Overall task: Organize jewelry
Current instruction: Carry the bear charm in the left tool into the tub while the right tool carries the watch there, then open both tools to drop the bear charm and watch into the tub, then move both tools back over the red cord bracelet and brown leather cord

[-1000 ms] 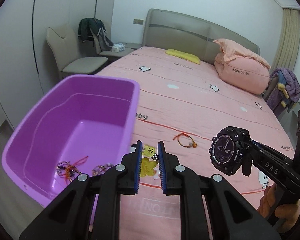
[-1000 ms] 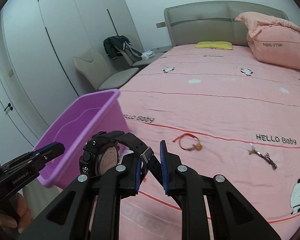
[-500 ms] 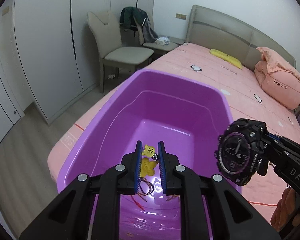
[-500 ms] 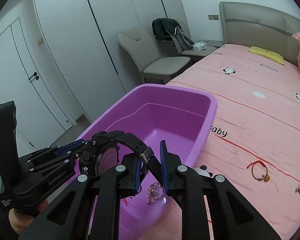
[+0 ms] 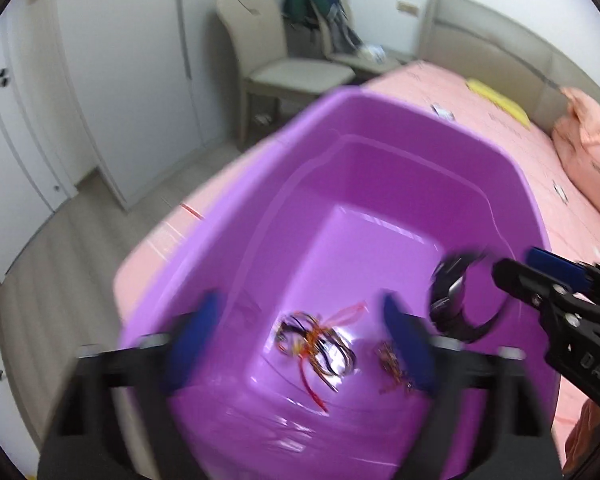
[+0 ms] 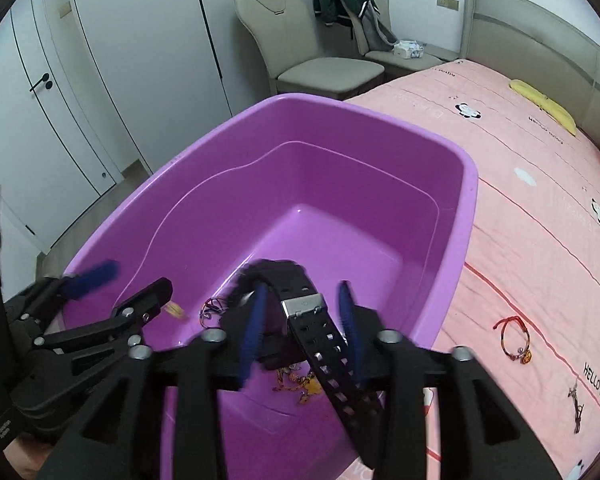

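Observation:
A purple plastic tub [image 5: 400,128] [image 6: 340,120] sits on the pink bed. Tangled bracelets [image 5: 316,344] lie on its floor. My left gripper [image 5: 300,332] is open and empty over the tub, its image blurred. A small yellow charm [image 6: 175,310] is in the air just off the left gripper's fingers [image 6: 156,288]. My right gripper [image 6: 302,328] is open; the black watch [image 6: 300,304] [image 5: 456,304] sits loose between its jaws above the tub, blurred.
A red cord bracelet [image 6: 514,338] and a dark chain [image 6: 576,404] lie on the pink bedsheet [image 6: 540,240] right of the tub. A beige chair [image 6: 320,64] and white wardrobe doors [image 6: 100,80] stand beyond the bed's edge.
Both grippers have moved over the tub and opened. The yellow charm has left the left gripper. The watch has come loose between the right jaws.

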`<state>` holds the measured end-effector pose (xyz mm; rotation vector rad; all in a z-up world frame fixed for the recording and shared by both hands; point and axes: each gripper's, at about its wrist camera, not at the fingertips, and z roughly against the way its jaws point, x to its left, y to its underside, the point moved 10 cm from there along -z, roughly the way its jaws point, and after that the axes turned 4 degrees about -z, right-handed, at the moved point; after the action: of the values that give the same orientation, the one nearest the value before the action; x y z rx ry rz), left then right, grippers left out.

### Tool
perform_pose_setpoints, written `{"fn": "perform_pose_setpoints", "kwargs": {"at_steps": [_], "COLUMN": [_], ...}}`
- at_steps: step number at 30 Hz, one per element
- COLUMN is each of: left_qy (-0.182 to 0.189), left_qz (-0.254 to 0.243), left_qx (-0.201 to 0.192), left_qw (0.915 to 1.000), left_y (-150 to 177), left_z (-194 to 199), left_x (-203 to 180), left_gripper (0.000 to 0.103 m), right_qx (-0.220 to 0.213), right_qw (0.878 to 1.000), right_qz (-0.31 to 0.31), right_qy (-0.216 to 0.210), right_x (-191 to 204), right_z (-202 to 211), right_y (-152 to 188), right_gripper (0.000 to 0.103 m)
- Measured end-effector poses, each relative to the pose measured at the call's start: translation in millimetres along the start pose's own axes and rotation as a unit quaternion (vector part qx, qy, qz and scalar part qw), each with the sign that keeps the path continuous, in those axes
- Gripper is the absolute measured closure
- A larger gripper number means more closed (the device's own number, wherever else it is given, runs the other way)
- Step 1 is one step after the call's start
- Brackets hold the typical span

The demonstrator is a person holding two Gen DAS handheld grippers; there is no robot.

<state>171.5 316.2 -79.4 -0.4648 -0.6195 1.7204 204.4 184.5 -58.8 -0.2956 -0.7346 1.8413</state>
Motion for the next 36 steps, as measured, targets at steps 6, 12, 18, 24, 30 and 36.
{"fn": "perform_pose_setpoints", "kwargs": {"at_steps": [6, 12, 18, 24, 30, 36], "left_qy": [-0.007, 0.011, 0.021, 0.023, 0.020, 0.031], "left_qz": [0.003, 0.009, 0.011, 0.004, -0.010, -0.010], "left_qx": [-0.003, 0.001, 0.001, -0.007, -0.007, -0.008], "left_qw": [1.0000, 0.9999, 0.9997, 0.9997, 0.9997, 0.9994], "left_y": [1, 1, 0, -8, -17, -22], "left_z": [12, 23, 36, 45, 50, 53], "left_x": [2, -6, -15, -26, -36, -49], "left_gripper": [0.011, 0.011, 0.011, 0.011, 0.011, 0.011], "right_qx": [-0.007, -0.019, -0.014, -0.019, -0.026, -0.038], "right_qw": [1.000, 1.000, 0.999, 0.999, 0.999, 0.999], "right_qz": [-0.008, -0.021, -0.037, -0.033, -0.033, -0.035], "right_qy": [-0.004, -0.007, -0.011, -0.007, -0.010, -0.006], "right_x": [-14, -30, -44, -53, -59, -69], "right_z": [11, 28, 41, 54, 64, 76], "right_y": [2, 13, 26, 32, 31, 28], "right_gripper": [0.044, 0.044, 0.044, 0.044, 0.044, 0.044]}}
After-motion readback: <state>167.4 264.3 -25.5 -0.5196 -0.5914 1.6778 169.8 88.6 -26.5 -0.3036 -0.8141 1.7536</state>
